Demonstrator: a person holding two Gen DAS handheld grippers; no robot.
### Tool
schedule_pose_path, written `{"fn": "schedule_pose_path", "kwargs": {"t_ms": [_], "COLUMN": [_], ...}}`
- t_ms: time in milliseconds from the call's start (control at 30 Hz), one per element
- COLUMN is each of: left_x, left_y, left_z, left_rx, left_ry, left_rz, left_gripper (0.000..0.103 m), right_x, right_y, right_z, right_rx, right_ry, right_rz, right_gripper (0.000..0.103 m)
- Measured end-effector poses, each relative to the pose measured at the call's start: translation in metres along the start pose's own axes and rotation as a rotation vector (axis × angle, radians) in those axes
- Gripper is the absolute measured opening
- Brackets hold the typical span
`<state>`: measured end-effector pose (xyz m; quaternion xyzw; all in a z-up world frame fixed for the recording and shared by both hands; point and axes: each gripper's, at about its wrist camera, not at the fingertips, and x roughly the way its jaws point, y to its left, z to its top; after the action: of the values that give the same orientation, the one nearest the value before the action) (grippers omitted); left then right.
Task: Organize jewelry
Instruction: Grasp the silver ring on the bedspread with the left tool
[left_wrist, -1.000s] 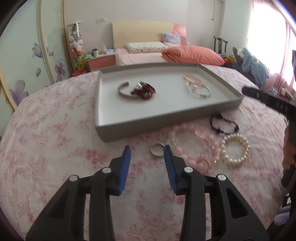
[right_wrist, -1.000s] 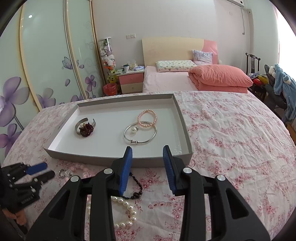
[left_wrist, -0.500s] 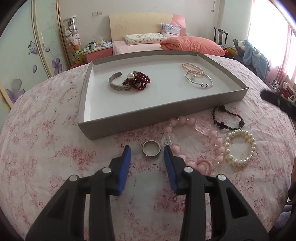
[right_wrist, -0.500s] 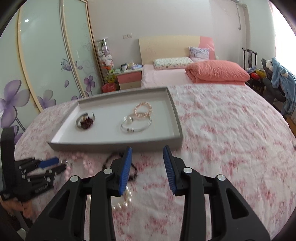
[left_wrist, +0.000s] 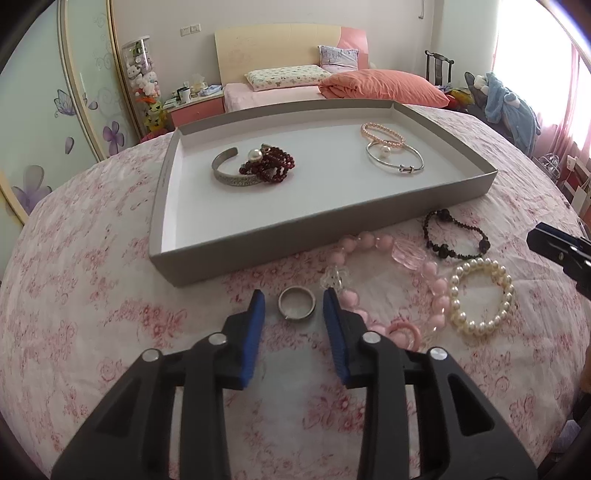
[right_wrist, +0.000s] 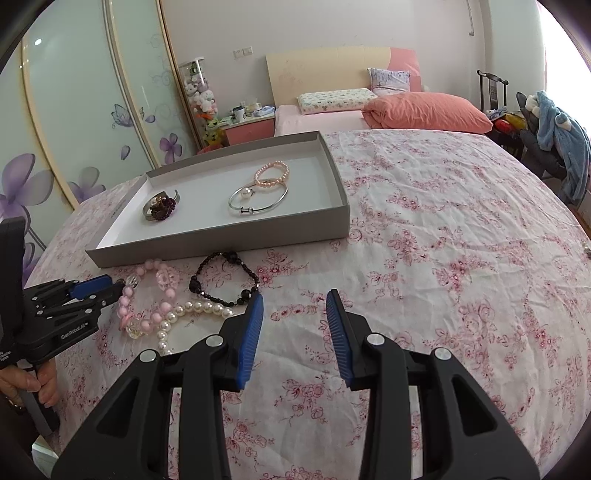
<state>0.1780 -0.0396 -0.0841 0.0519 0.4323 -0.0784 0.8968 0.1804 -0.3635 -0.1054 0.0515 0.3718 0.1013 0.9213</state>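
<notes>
You're lining up your left gripper (left_wrist: 293, 308) on the small plain silver metal ring (left_wrist: 296, 302), which is lying flat on the pink floral bedspread (left_wrist: 92, 280) just in front of the shallow grey cardboard tray (left_wrist: 266, 243). The fingers are sitting wide apart with the ring right between the blue ribbed pads (left_wrist: 255, 332), nothing pinched yet. That ring's looking light, rigid and slick, so I'd guess it'll skate or flip if you're squeezing only the top edge; pinching across the band low down, pressing a bit into the soft cloth, seems the safer hold. Watch the chunky pink bead bracelet with clear crystal pieces (left_wrist: 388, 280) touching your right pad side. The white pearl bracelet (left_wrist: 480, 299) and black beaded bracelet (left_wrist: 454, 236) are waiting beside it. Your right gripper (right_wrist: 294, 325) is hanging empty and spread over bare cloth.
</notes>
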Motion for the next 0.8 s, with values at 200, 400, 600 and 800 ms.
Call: {"fn": "schedule_pose_path", "kwargs": {"t_ms": [200,400,600,800], "left_x": [0.003,0.007,0.013,0.018], "left_y": [-0.001,0.013,0.02,0.028], "left_z": [0.004,0.01,0.018,0.022], "left_rx": [-0.008,-0.054,-0.082,-0.11], "left_ry": [0.0,0.003,0.002,0.002], "left_rz": [0.016,0.06,0.076,0.084], "left_gripper": [0.022,0.022,0.022,0.022], "right_x": [0.003,0.005,0.007,0.008], "right_y": [0.004,0.01,0.014,0.024], "right_z": [-0.002,-0.004,-0.005,-0.009], "right_rx": [-0.006,-0.024,-0.029,-0.065], "right_ry": [0.015,0.031,0.043,0.073], "right_rz": [0.007,0.022,0.032,0.072], "right_gripper": [0.037,0.037,0.037,0.037]}}
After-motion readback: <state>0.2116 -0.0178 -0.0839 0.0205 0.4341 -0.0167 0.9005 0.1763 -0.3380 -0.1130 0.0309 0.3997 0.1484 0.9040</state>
